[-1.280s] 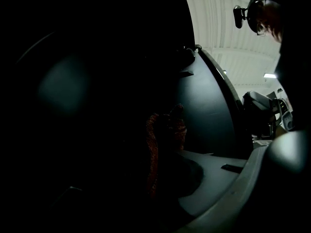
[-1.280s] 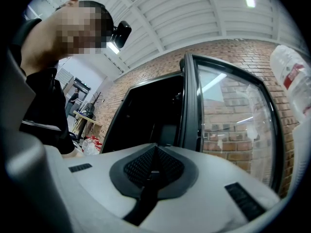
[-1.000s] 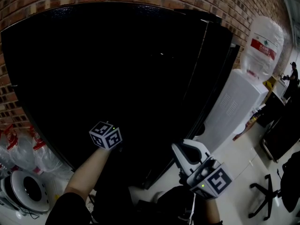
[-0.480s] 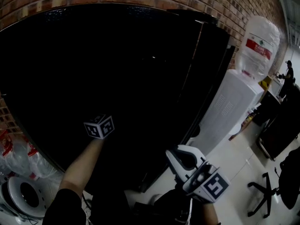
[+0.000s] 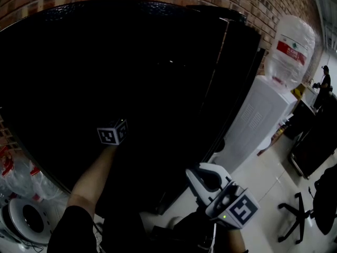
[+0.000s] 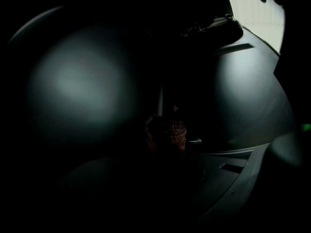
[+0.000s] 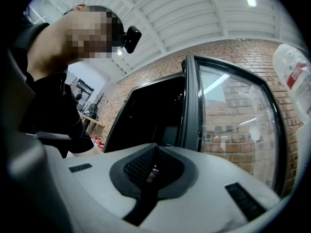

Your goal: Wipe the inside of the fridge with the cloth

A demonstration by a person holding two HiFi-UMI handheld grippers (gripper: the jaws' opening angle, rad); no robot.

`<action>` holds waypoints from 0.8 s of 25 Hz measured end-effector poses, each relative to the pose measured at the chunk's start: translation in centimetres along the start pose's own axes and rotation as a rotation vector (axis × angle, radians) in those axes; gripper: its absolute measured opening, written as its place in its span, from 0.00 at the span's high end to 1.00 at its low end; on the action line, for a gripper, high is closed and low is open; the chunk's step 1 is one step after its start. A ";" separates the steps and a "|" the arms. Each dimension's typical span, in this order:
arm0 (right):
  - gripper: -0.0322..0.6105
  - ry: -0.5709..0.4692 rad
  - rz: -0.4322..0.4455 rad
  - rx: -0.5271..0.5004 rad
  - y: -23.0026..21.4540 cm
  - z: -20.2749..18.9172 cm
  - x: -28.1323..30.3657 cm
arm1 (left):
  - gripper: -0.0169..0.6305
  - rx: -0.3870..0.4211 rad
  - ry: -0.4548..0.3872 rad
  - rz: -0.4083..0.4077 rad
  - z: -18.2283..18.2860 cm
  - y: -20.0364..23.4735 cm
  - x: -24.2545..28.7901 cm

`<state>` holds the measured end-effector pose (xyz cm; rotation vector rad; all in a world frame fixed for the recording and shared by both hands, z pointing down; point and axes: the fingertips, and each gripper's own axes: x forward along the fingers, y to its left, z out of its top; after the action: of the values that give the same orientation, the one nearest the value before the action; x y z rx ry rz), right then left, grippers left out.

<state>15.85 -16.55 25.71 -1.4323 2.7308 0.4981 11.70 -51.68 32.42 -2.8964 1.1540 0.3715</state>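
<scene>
The black fridge [image 5: 131,73] stands open, and its inside is very dark. My left arm reaches into it; only the marker cube [image 5: 112,133] of that gripper shows in the head view. In the left gripper view, my left gripper [image 6: 167,147] is shut on a brownish knitted cloth [image 6: 167,132], with dim curved fridge walls [image 6: 82,86] around it. My right gripper [image 5: 202,170] hangs outside, low and to the right of the fridge, shut and with nothing in it [image 7: 154,152]. The glass fridge door [image 7: 233,125] stands open ahead of it.
A white water dispenser [image 5: 258,120] with a big bottle [image 5: 289,51] stands right of the fridge. Plastic bottles [image 5: 16,178] and a round white appliance [image 5: 26,217] sit at the lower left. A chair base [image 5: 295,215] is on the floor at right. Brick wall behind.
My left gripper's cube has moved up and deeper into the fridge. The right gripper has hardly shifted.
</scene>
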 end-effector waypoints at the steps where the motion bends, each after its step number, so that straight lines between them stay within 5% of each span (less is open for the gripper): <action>1: 0.94 0.000 -0.001 0.001 0.0 0.0 0.0 | 0.91 0.003 0.003 0.008 0.0 0.2 0.2; 7: 0.94 0.000 -0.018 0.016 0.1 0.0 0.0 | 0.91 -0.029 -0.002 0.011 -0.2 0.9 0.1; 10: 0.94 -0.010 -0.028 0.024 0.0 0.0 0.0 | 0.91 -0.120 -0.051 -0.016 0.6 0.0 -2.1; 20: 0.94 0.003 -0.047 -0.002 0.2 -0.5 0.4 | 0.91 -0.240 -0.095 -0.238 0.1 -11.0 -13.4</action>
<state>15.54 -16.92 26.11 -1.4944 2.6926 0.4968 9.76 -34.54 34.36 -3.1299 0.7891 0.6745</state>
